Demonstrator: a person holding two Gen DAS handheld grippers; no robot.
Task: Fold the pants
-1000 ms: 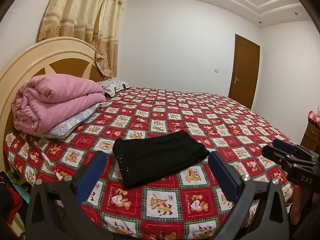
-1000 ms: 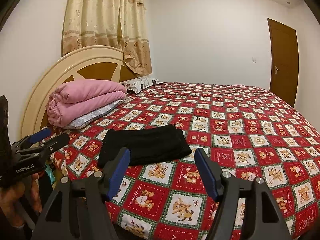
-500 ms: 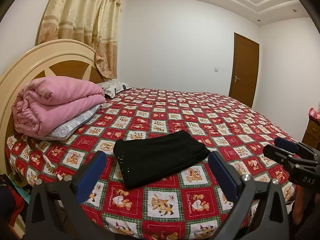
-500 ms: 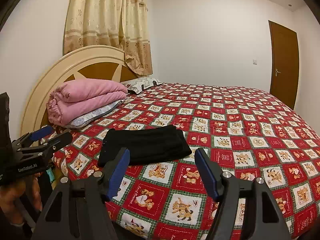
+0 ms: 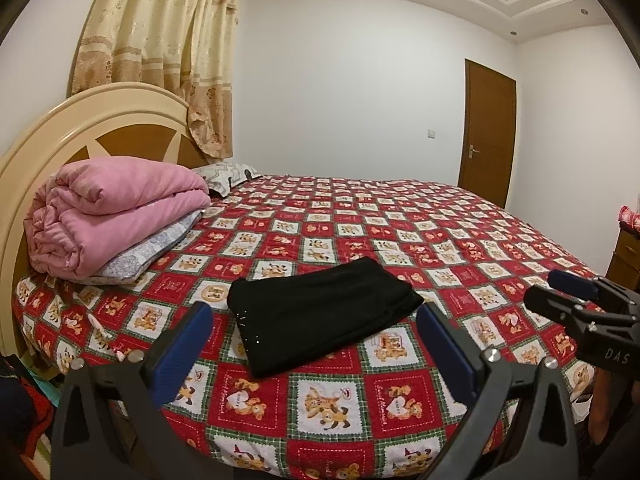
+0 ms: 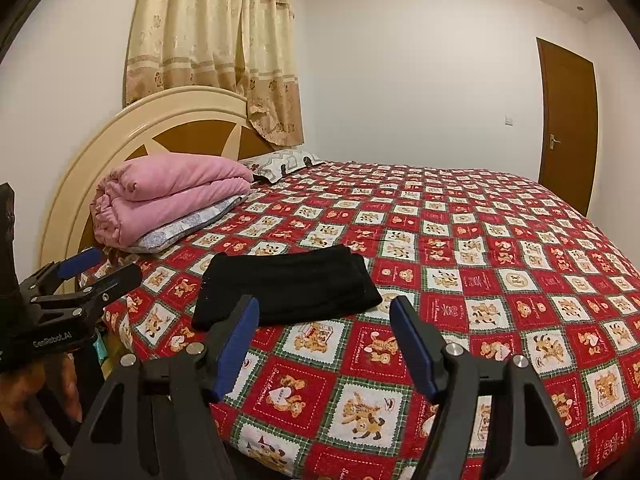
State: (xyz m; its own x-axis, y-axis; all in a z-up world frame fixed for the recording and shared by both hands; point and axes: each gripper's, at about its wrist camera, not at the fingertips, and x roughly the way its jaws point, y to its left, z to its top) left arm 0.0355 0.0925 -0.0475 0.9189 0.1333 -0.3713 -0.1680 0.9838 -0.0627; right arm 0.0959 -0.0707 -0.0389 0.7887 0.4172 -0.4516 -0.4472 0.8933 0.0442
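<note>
Large bed (image 5: 460, 216) with quilted cover, red and white squares, bear prints. Rounded cream and brown headboard (image 5: 100, 120) behind. Thick pink blanket (image 5: 116, 208) folded on pale patterned pillow near headboard. Black pants (image 5: 320, 312), soft dark fabric, folded into flat rectangle near front edge of bed, touched by nothing. Left claw (image 5: 312, 344) open, empty, blue pads. Right claw (image 6: 324, 344) open, empty. Only left view: wooden drawer unit (image 5: 624, 256) at far right. Only right view: hand (image 6: 36, 396) under left claw.

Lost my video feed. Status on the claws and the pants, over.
Left claw open, empty. Right claw open, empty. Black pants folded flat on bedspread, untouched. Nothing in the way.
</note>
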